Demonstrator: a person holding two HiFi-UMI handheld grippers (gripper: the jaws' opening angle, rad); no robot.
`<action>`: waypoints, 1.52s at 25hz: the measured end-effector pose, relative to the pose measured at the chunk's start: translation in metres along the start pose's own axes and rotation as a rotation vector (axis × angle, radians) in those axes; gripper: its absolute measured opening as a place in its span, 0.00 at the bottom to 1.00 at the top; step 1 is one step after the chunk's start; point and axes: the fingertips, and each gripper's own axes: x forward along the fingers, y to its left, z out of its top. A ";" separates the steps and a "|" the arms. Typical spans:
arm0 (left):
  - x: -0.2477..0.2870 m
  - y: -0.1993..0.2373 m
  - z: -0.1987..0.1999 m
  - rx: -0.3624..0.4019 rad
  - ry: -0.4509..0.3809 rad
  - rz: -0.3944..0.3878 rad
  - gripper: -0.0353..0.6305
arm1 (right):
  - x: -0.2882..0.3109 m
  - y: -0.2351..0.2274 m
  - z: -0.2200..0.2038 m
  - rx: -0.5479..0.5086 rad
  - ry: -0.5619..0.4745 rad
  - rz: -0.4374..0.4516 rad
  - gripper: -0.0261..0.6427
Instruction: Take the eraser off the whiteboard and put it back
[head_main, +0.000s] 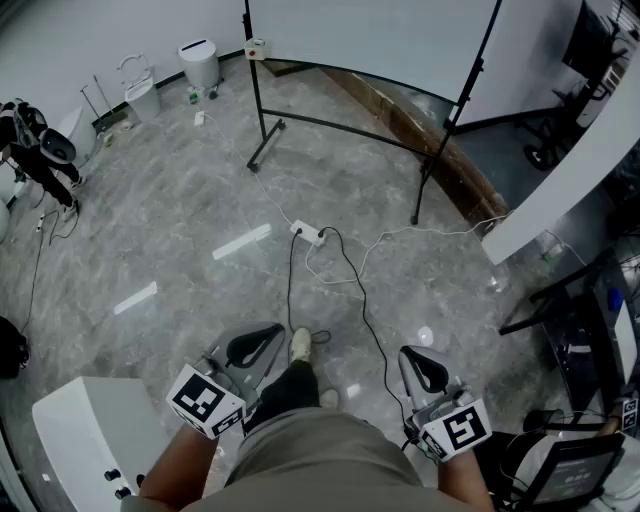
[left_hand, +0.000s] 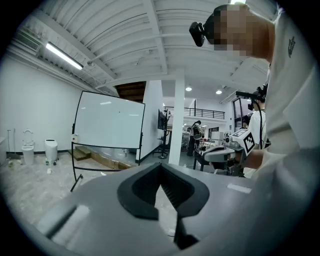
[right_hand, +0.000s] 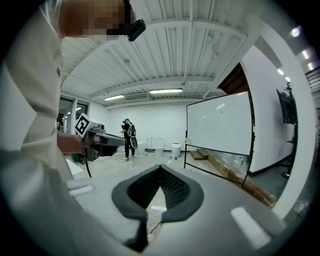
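Observation:
The whiteboard (head_main: 370, 35) stands on a black wheeled frame a few steps ahead of me across the floor. A small white block, likely the eraser (head_main: 256, 47), sits at the board's left edge; it also shows as the eraser (left_hand: 75, 136) and the eraser (right_hand: 186, 140) in the gripper views. Held low in front of my body, my left gripper (head_main: 262, 340) is shut with nothing in it, far from the board. My right gripper (head_main: 425, 370) is likewise shut and empty. In their own views the left gripper (left_hand: 161, 167) and right gripper (right_hand: 160, 169) point toward the board.
A power strip (head_main: 308, 233) and loose cables (head_main: 350, 275) lie on the grey floor between me and the board. White bins (head_main: 200, 62) stand at the far wall. A white cabinet (head_main: 85, 430) is at my left, desks (head_main: 590, 330) at my right. A person (right_hand: 127, 137) stands far off.

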 end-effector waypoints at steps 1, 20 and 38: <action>0.003 0.001 0.002 0.004 -0.005 0.000 0.06 | 0.001 0.000 -0.001 -0.012 0.004 0.005 0.04; -0.002 0.085 -0.004 0.018 0.051 -0.003 0.06 | 0.113 0.022 0.026 -0.059 0.039 0.086 0.04; -0.005 0.240 -0.002 0.028 0.064 -0.063 0.06 | 0.287 0.051 0.070 -0.085 0.052 0.099 0.04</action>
